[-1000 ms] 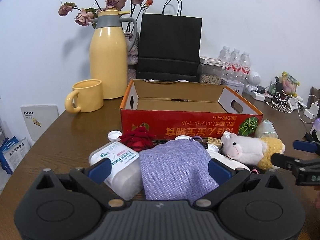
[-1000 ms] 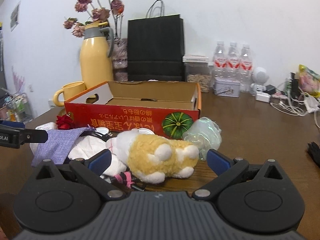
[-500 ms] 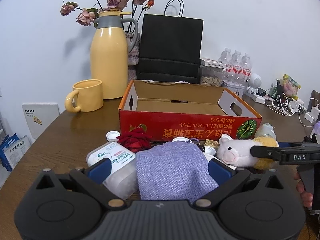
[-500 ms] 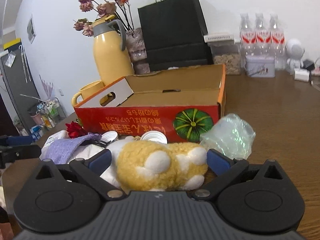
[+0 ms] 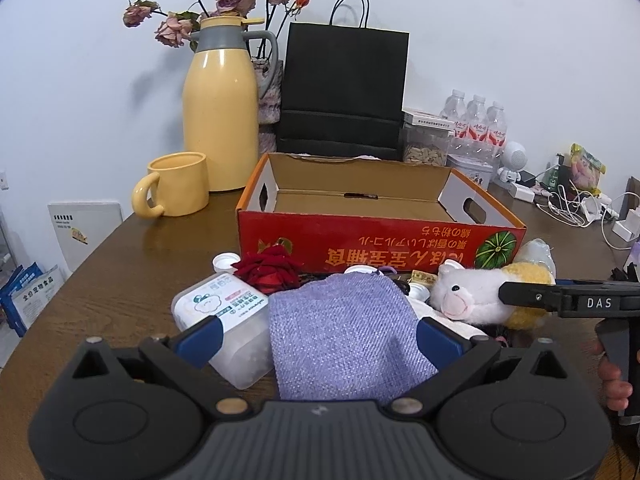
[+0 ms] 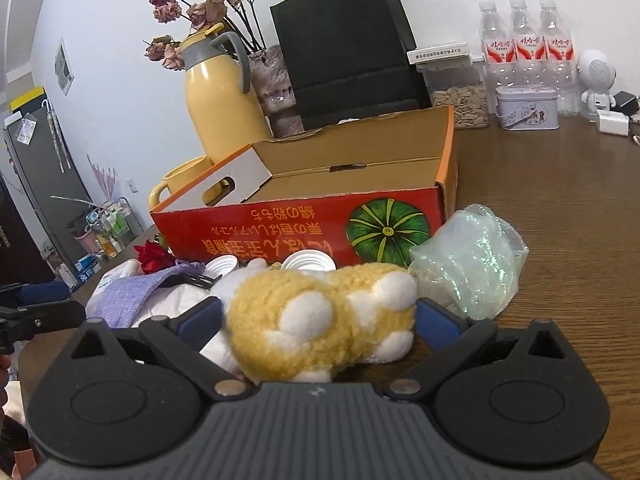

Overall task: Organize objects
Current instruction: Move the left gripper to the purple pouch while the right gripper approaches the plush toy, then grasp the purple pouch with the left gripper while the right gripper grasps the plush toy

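The right gripper (image 6: pixel 318 320) straddles a yellow-and-white plush (image 6: pixel 320 320) on a cluttered table (image 6: pixel 560 216). Its jaws have just been closing on the toy, but the pads do not look pressed in yet. The plush lies at 6 o'clock from the open red box (image 6: pixel 304 228), the likely destination. The left gripper (image 5: pixel 320 340) hovers with jaws apart around a purple cloth (image 5: pixel 344 328), gripping nothing. Seen from the left wrist, the right gripper's arm reads "DAS". The box front carries upside-down orange script and a green pumpkin picture; the wipes tub (image 5: pixel 224 320) at 9 o'clock of the cloth has small print too fine to read. The risk is a soft, shallow pinch: fleece could slip out on lifting, or snag the crinkled plastic bag (image 6: pixel 468 264) touching it at 3 o'clock.
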`<state>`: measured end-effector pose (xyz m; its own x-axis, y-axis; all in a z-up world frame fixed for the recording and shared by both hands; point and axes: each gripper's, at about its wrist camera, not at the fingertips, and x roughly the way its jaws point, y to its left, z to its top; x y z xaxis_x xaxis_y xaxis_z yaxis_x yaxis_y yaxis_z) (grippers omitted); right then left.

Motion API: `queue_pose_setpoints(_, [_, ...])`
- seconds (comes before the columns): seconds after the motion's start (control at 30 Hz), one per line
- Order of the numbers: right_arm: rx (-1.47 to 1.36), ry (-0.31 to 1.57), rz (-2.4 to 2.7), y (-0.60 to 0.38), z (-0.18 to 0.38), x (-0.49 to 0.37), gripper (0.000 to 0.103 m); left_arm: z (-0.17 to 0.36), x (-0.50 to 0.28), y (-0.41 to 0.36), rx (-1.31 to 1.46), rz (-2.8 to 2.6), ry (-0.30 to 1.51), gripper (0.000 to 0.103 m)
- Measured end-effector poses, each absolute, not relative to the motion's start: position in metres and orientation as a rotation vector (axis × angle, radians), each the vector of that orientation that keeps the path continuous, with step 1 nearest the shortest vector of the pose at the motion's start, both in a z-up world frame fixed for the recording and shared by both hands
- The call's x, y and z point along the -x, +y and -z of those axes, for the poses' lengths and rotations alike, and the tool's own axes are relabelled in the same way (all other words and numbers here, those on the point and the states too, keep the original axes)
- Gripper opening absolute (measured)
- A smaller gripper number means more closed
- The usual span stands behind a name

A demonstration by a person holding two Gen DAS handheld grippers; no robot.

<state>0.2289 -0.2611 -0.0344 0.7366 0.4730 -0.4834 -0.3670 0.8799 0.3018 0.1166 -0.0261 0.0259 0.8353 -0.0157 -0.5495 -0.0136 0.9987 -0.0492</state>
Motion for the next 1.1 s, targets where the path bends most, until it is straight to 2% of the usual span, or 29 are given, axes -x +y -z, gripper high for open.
queue_pose_setpoints(0.13, [-0.163, 0.535, -0.439, -0.258, 0.03, -0.217, 0.086, -0.025, -0.115, -0.025, 0.058, -0.002, 0.582, 0.103])
queue_pose_setpoints(0.27, [-0.145, 0.478, -0.399, -0.255, 0.024, -0.201, 0.082, -0.024, -0.114, -0.021, 0.071, -0.006, 0.58, 0.103])
queue_pose_setpoints(0.3, [-0.148, 0.456, -0.39, -0.255, 0.022, -0.195, 0.069, -0.024, -0.113, -0.021, 0.076, -0.006, 0.58, 0.103])
queue_pose_setpoints(0.33, [-0.159, 0.444, -0.381, -0.255, 0.021, -0.191, 0.044, -0.023, -0.113, -0.021, 0.079, -0.005, 0.58, 0.103])
queue_pose_setpoints(0.4, [-0.18, 0.45, -0.332, -0.254, 0.023, -0.187, 0.044, -0.022, -0.114, -0.022, 0.081, -0.001, 0.582, 0.103])
queue_pose_setpoints(0.47, [-0.175, 0.449, -0.324, -0.253, 0.024, -0.185, 0.045, -0.021, -0.114, -0.023, 0.082, 0.005, 0.586, 0.103])
queue_pose_setpoints(0.57, [-0.2, 0.44, -0.335, -0.257, 0.023, -0.182, 0.055, -0.021, -0.112, -0.024, 0.082, 0.012, 0.587, 0.103])
queue_pose_setpoints(0.6, [-0.205, 0.437, -0.342, -0.259, 0.022, -0.181, 0.072, -0.021, -0.111, -0.023, 0.083, 0.013, 0.586, 0.103])
queue_pose_setpoints(0.63, [-0.205, 0.434, -0.349, -0.261, 0.021, -0.181, 0.093, -0.021, -0.11, -0.023, 0.083, 0.013, 0.584, 0.103])
queue_pose_setpoints(0.67, [-0.204, 0.427, -0.358, -0.264, 0.019, -0.18, 0.099, -0.022, -0.11, -0.021, 0.082, 0.012, 0.581, 0.103])
queue_pose_setpoints(0.77, [-0.164, 0.436, -0.359, -0.271, 0.018, -0.183, 0.103, -0.024, -0.109, -0.017, 0.084, 0.004, 0.575, 0.103])
queue_pose_setpoints(0.93, [-0.184, 0.506, -0.505, -0.283, 0.02, -0.205, 0.103, -0.024, -0.111, -0.009, 0.108, -0.012, 0.572, 0.103])
queue_pose_setpoints(1.1, [-0.039, 0.539, -0.486, -0.266, 0.021, -0.226, 0.103, -0.022, -0.113, -0.008, 0.102, -0.023, 0.587, 0.103])
